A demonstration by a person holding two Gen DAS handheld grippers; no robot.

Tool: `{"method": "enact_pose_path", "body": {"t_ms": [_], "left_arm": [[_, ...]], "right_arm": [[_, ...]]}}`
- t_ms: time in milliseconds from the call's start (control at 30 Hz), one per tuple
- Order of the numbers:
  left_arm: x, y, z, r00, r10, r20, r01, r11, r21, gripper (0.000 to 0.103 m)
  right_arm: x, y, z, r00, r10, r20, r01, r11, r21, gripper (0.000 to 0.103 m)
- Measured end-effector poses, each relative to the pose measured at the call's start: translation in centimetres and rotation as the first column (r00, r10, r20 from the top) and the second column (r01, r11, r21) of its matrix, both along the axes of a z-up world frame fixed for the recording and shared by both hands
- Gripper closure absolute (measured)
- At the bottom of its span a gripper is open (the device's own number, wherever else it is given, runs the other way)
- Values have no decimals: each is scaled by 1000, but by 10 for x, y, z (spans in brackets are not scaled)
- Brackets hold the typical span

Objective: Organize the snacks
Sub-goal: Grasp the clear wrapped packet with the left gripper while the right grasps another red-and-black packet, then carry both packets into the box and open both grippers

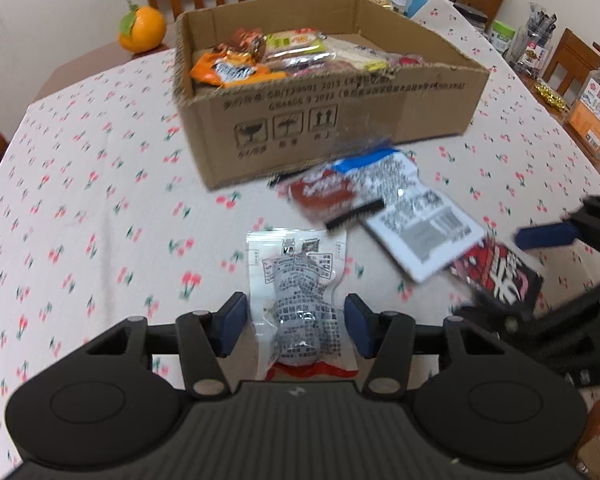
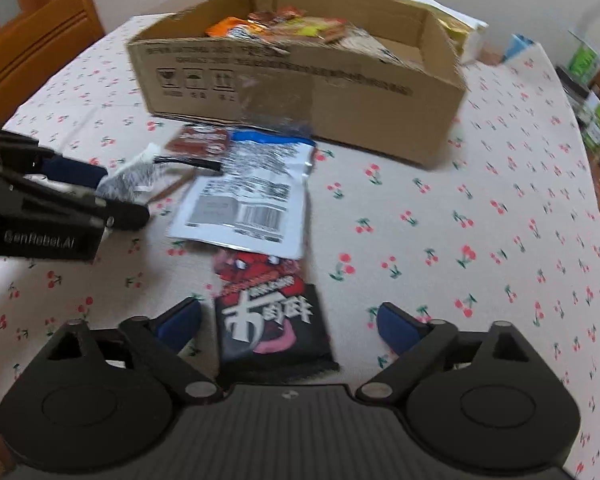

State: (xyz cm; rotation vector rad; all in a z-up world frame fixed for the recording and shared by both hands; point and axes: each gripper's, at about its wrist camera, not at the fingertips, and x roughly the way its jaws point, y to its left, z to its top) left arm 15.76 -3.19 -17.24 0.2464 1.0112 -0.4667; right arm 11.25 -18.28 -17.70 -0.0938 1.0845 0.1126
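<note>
A: Where is the left gripper standing now?

B: It is hanging over a small clear vacuum packet that is lying on the cherry-print tablecloth, in front of the cardboard box. The packet is sitting between the blue pads. The jaws are looking narrow around it, but it is not possible to tell from the left wrist view if the pads are already pressing on it.

A: And the right gripper?

B: Its jaws are standing wide, with gaps on both sides of a black and red snack pack, so it is gripping nothing. This pack is lying just beside a white and blue pouch, nearer to the camera.

A: How is the vacuum packet probably handling?

B: It is looking light and small. The film is probably smooth and slippery, and the lump inside is looking firm and rounded. Taking it across the thick middle is seeming safer than at the flat sealed edge, which is likely bending and sliding out.

A: And the black pack?

B: Probably light, soft and crinkly. Pinching across its narrow width is seeming the best way.
</note>
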Motion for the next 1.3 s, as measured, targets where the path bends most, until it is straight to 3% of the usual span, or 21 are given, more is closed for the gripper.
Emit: {"method": "enact_pose_path", "body": {"t_ms": [200,267,433,867,967,1033,1200,1300], "left_arm": [[-11,6,0,999,32,-3,-32,999,20,47],[-12,6,1,999,37,-4,-36,999,23,46],[-10,4,0,999,45,0,-45,999,27,40],[-9,0,-2,999,51,-5,-51,999,19,41],[-9,-1,-1,999,43,-10,-43,999,21,47],[-9,-2,1,999,35,-15,-34,999,24,56],[-8,-1,2,999,23,-39,-22,999,25,58],[-7,3,4,997,31,-64,-31,1000,5,60]], "right_arm": [[-1,10,6,998,55,22,-55,998,4,44],[-3,8,7,999,52,16,-52,999,2,48],[-13,0,9,999,34,-11,-34,999,-2,48],[-20,-7,9,1000,23,-14,-23,1000,5,40],[-19,-5,8,999,32,-8,-32,999,0,39],[-17,-5,8,999,34,-7,-34,999,-1,39],[-18,-6,10,999,37,-14,-37,999,-3,51],[-17,-10,12,999,29,-24,-29,1000,11,52]]}}
